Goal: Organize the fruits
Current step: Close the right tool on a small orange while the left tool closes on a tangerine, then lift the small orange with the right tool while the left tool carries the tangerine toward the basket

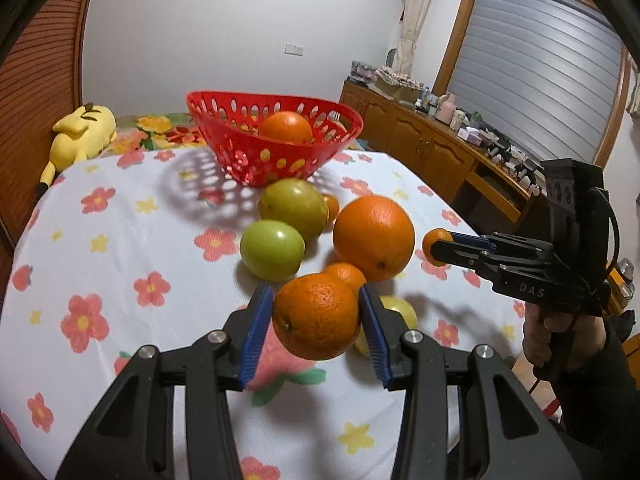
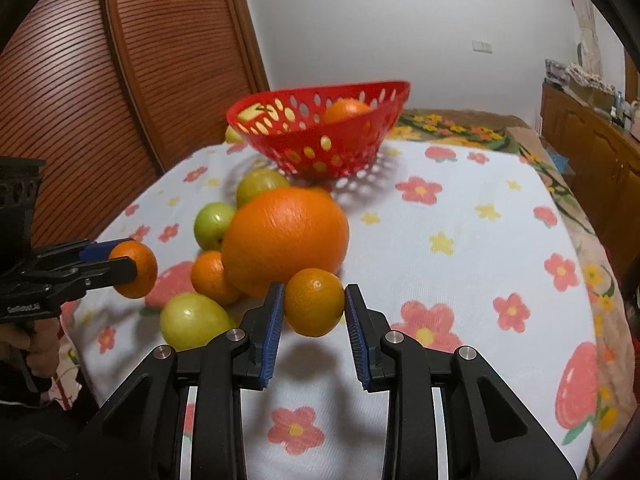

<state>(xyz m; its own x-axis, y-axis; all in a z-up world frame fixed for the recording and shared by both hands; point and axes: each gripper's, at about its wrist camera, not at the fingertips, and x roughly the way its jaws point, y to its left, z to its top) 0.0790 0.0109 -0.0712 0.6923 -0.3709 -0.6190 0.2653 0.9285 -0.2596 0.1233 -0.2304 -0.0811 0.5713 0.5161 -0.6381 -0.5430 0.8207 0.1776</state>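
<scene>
Your left gripper (image 1: 316, 312) clamped on mandarin (image 1: 316, 322), lifted off floral cloth (image 1: 120, 248). Your right gripper (image 2: 314, 306) clamped on smaller mandarin (image 2: 314, 307). Red basket (image 1: 280, 160) near cloth's far edge, orange (image 1: 286, 128) inside. Loose fruit mid-cloth.

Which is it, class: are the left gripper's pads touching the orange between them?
Touching. The left wrist view shows both pads pressed against the orange.

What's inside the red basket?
One orange sits inside the red basket. Through the holes in the right wrist view something yellow shows, but the basket's wall hides the bottom, so more fruit may be there.
</scene>
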